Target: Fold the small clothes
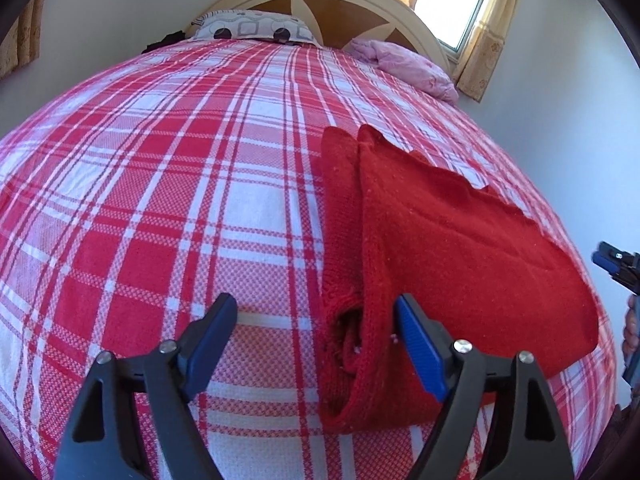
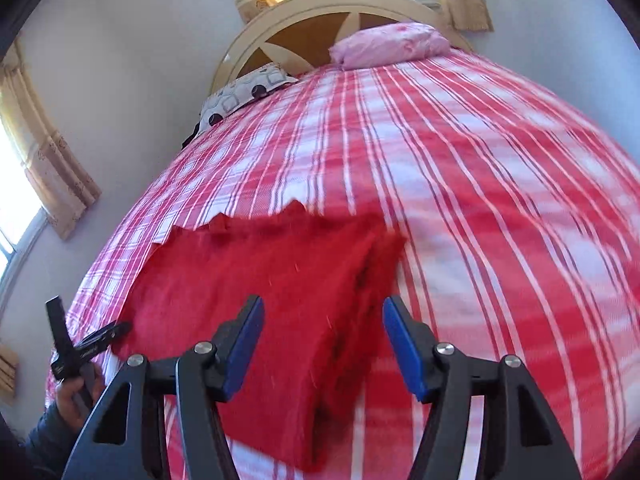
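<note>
the red knit garment (image 1: 460,240) lay partly folded on the plaid bed (image 1: 160,200), long axis running away toward the headboard. left gripper (image 1: 316,328) hovered nearest its near folded edge, fingers apart, empty; right gripper (image 2: 324,332) likewise spread above it.

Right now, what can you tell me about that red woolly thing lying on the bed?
The red knitted garment looks like soft wool, with fine ribbing along its left strip. It is partly folded: a broad flat panel lies over a narrower layer, and the near end shows a rolled opening. The far edge is jagged and uneven. It rests flat on the red-and-white checked bedspread, toward the bed's near right side. The open left gripper hovers at its near end; whether they touch is unclear. The right wrist view is blurred.
</note>
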Available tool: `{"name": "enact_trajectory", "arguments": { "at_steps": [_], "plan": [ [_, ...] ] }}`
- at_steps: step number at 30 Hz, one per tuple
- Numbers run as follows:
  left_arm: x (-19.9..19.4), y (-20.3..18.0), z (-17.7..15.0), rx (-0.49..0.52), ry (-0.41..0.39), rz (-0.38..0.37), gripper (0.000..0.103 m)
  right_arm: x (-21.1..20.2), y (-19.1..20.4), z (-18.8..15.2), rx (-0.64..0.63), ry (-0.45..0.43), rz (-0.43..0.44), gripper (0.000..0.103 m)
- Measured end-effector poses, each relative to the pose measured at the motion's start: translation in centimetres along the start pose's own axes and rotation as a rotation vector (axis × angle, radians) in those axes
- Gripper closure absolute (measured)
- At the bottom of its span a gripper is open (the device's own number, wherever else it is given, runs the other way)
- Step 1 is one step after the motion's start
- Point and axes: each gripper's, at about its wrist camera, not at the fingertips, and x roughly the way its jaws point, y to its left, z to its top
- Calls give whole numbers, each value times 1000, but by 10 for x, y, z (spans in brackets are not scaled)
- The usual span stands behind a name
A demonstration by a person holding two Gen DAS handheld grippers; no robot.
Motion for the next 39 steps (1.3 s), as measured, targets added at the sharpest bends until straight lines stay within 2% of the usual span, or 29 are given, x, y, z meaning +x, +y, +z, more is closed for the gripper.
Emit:
{"name": "enact_trajectory", "arguments": {
  "at_steps": [3,7,11,12,14,17,19,21,24,27,28,29,30,31,32,34,39],
  "plan": [
    [-1,4,0,-24,-10,-30,19,27,6,21,-37,35,-38,41],
    [-1,7,1,-40,-14,-56,19,72,-11,45,-16,95,-108,41],
    [-2,13,1,-72,-22,-93,19,114,-39,52,75,180,-72,41],
    [-2,14,1,-80,-24,-100,19,118,-41,52,84,186,-64,45],
    [-2,16,1,-91,-26,-112,19,126,-41,51,79,192,-38,92],
    [-2,16,1,-97,-27,-120,19,127,-35,54,54,162,-30,99],
    [-2,16,1,-98,-27,-122,17,129,-36,57,54,149,-60,99],
    [-3,15,0,-95,-28,-123,17,136,-38,58,48,166,-106,99],
    [-4,15,0,-96,-32,-123,17,143,-36,57,32,216,-85,99],
    [-7,17,-1,-102,-44,-124,17,136,-27,60,-25,223,-145,95],
    [-9,18,-1,-108,-56,-127,17,132,-22,62,-56,222,-189,84],
    [-11,18,-1,-110,-67,-132,17,128,-17,64,-86,208,-231,62],
    [-14,19,-2,-112,-83,-136,17,119,-6,66,-127,180,-272,51],
    [-16,19,-2,-112,-93,-133,17,113,2,67,-154,160,-276,44],
    [-18,18,-2,-107,-101,-132,16,107,13,69,-183,150,-260,44],
    [-18,14,-1,-90,-106,-115,7,101,36,75,-219,138,-225,44],
    [-17,14,1,-82,-102,-123,7,118,118,82,-309,205,-58,44]
  ]
}}
